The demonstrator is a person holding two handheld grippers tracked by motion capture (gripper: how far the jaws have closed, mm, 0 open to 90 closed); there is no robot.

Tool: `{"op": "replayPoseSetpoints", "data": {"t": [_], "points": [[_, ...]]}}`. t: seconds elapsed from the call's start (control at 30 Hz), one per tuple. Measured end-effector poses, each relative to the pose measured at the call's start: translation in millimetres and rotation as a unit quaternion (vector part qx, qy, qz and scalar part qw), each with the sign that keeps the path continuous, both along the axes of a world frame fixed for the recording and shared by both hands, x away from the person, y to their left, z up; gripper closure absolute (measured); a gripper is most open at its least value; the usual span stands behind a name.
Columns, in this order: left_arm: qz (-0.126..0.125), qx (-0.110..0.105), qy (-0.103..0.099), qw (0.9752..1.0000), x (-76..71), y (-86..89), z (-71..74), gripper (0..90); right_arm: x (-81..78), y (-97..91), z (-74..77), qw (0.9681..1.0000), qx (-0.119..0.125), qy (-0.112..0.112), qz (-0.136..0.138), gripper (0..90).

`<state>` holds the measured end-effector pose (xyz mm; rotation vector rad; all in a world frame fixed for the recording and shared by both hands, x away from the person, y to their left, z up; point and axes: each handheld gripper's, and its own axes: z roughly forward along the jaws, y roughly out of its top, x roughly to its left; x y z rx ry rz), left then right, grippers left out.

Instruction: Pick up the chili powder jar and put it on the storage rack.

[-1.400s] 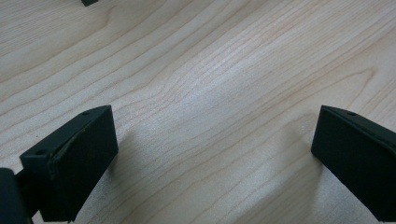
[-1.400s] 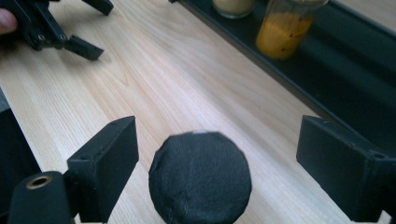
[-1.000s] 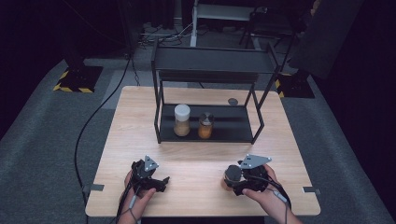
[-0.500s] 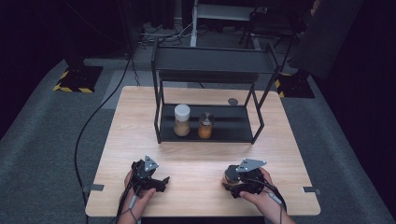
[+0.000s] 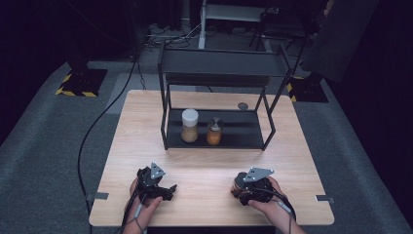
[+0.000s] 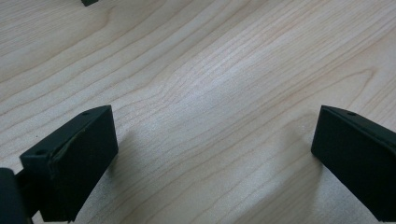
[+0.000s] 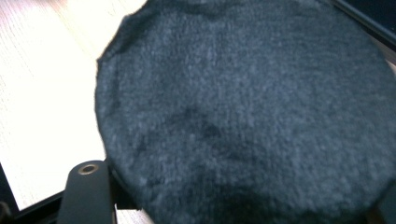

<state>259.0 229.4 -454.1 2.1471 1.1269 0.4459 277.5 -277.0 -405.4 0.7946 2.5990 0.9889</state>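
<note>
My right gripper [image 5: 239, 187] lies low over the wooden table [image 5: 204, 161] near its front right, in a person's hand. Its jaws have just been closing and now sit shut on a dark round thing [image 5: 239, 179]. In the right gripper view that dark round thing [image 7: 243, 116] has a fuzzy grey top and hides most of the jaws; one black finger [image 7: 88, 192] shows at the lower left. My left gripper [image 5: 164, 187] rests at the front left, held by the other hand. The left gripper [image 6: 212, 154] stands open over bare wood with nothing between its fingers.
A black two-level rack [image 5: 221, 61] stands at mid table. On its lower shelf are a white-capped jar [image 5: 189, 126] and an orange jar with a dark lid [image 5: 214, 130]. A small dark disc [image 5: 242, 106] lies behind the rack. Cables trail off the front edge.
The right hand has sunk a little toward the table, with its gripper settling over the dark round thing. The left hand and the jars have stayed put.
</note>
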Motion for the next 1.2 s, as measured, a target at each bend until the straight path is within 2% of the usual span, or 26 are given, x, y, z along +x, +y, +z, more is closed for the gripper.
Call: {"op": "replayPoseSetpoints", "data": {"t": [0.17, 0.37, 0.77, 0.97, 1.07, 1.2], "points": [[0.000, 0.000, 0.000, 1.0000, 0.0, 0.0, 0.0, 0.1, 1.9, 1.8, 2.0, 1.0000, -0.005, 0.000, 0.004, 31.8], [0.000, 0.000, 0.000, 1.0000, 0.0, 0.0, 0.0, 0.1, 5.0, 1.3, 9.2, 1.0000, 0.002, -0.003, 0.006, 31.8], [0.000, -0.001, 0.000, 1.0000, 0.0, 0.1, -0.2, 0.1, 12.7, 0.3, 40.0, 0.9997, 0.003, -0.025, 0.005, 31.9], [0.001, 0.000, -0.001, 1.0000, -0.4, -0.2, -0.2, 0.1, 19.4, -2.5, 55.7, 0.9994, 0.011, -0.034, -0.001, 31.9], [0.002, 0.000, -0.001, 1.0000, -0.9, -0.3, -0.2, 0.2, 25.0, -3.7, 63.2, 0.9993, 0.014, -0.034, -0.001, 31.8], [0.003, 0.000, 0.000, 1.0000, -1.5, -0.4, -0.2, 0.2, 34.2, -1.4, 74.0, 0.9992, 0.006, -0.039, 0.001, 31.8]]}}
